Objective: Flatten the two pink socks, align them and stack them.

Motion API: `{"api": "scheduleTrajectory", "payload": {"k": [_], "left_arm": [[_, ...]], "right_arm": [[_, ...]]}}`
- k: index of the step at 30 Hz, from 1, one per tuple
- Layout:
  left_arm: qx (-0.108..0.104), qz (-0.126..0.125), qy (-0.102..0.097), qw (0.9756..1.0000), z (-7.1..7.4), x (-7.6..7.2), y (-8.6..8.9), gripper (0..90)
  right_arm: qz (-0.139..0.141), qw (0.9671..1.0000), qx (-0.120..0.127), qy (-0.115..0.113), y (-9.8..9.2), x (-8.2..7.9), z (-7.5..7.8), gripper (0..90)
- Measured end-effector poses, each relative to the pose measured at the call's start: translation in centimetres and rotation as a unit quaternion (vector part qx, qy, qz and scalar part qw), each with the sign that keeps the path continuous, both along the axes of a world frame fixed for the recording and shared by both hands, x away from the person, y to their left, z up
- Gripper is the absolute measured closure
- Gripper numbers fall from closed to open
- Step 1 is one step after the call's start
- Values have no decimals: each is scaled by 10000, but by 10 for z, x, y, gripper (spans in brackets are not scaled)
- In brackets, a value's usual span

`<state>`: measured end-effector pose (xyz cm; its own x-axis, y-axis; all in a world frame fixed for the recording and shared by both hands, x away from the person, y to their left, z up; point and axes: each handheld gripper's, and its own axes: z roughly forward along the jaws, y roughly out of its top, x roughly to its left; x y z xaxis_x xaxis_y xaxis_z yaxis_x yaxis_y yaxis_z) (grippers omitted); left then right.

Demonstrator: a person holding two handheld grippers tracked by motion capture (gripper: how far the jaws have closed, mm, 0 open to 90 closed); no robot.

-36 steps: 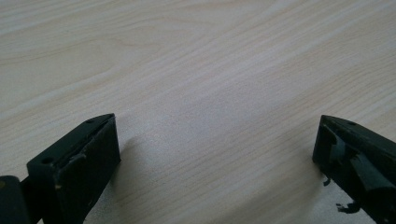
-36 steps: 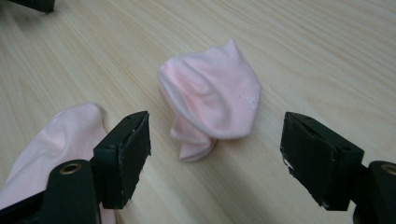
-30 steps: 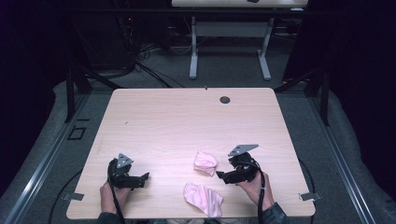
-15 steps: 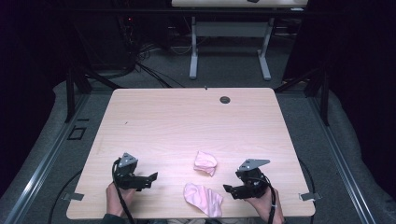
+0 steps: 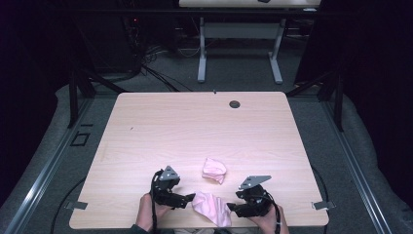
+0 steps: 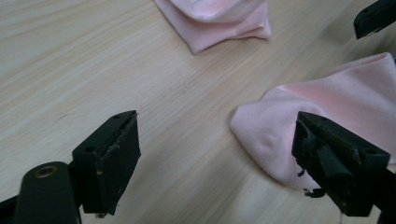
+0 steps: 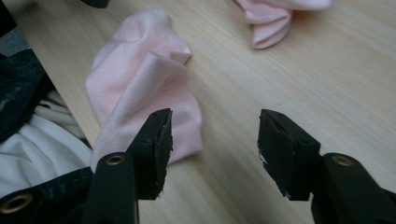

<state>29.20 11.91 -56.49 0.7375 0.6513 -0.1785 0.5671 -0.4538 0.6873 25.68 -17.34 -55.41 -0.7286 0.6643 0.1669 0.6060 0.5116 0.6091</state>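
Bench (image 5: 160, 131): pale wood, bare across its far half; a small dark grommet (image 5: 234, 104) sits near the far edge.
Near sock (image 5: 212, 208): pink, lying crumpled at the near edge, between the two tongs.
Far sock (image 5: 214, 169): pink, bunched, just beyond the near sock and apart from it.
Left tongs (image 5: 191, 198): moved in from the left since a second ago; jaws have just been narrowing, apart, one jaw over the sock's left tip, nothing pinched.
Right tongs (image 5: 231, 206): drawn back toward the near edge; jaws have just been closing, apart, beside the sock's right end.
Meaning: both ends look about to be gripped, probably to spread or fold the sock.
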Motion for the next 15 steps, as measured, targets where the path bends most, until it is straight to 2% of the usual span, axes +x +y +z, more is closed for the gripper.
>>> {"api": "scheduleTrajectory", "payload": {"k": [3, 7, 8, 9, 10, 11, 14, 15], "left_arm": [[34, -85, 8, 10000, 0, 0, -8, 251], [182, -214, 40, 9996, -2, -1, -15, 379], [230, -239, 31, 9994, -2, -1, -16, 379], [302, -280, 48, 9991, -5, -2, -20, 436], [302, -280, 48, 9991, -5, -2, -20, 469], [413, -356, 37, 9985, -7, -4, -23, 481], [442, -392, 27, 9982, -6, -6, -24, 545], [481, -395, -6, 9981, -6, -7, -25, 574]], "right_arm": [[61, 10000, -23, 75, 5, 0, -5, 518], [132, 9998, -159, 39, 9, -1, -9, 609], [132, 9998, -159, 39, 9, -1, -9, 609], [204, 9996, -207, 49, 9, -1, -9, 650], [204, 9996, -207, 49, 9, -1, -9, 650], [222, 9996, -173, 93, 10, -1, -12, 686], [222, 9995, -170, 112, 9, 0, -12, 720], [269, 9995, -124, 138, 9, 0, -13, 769]]}}
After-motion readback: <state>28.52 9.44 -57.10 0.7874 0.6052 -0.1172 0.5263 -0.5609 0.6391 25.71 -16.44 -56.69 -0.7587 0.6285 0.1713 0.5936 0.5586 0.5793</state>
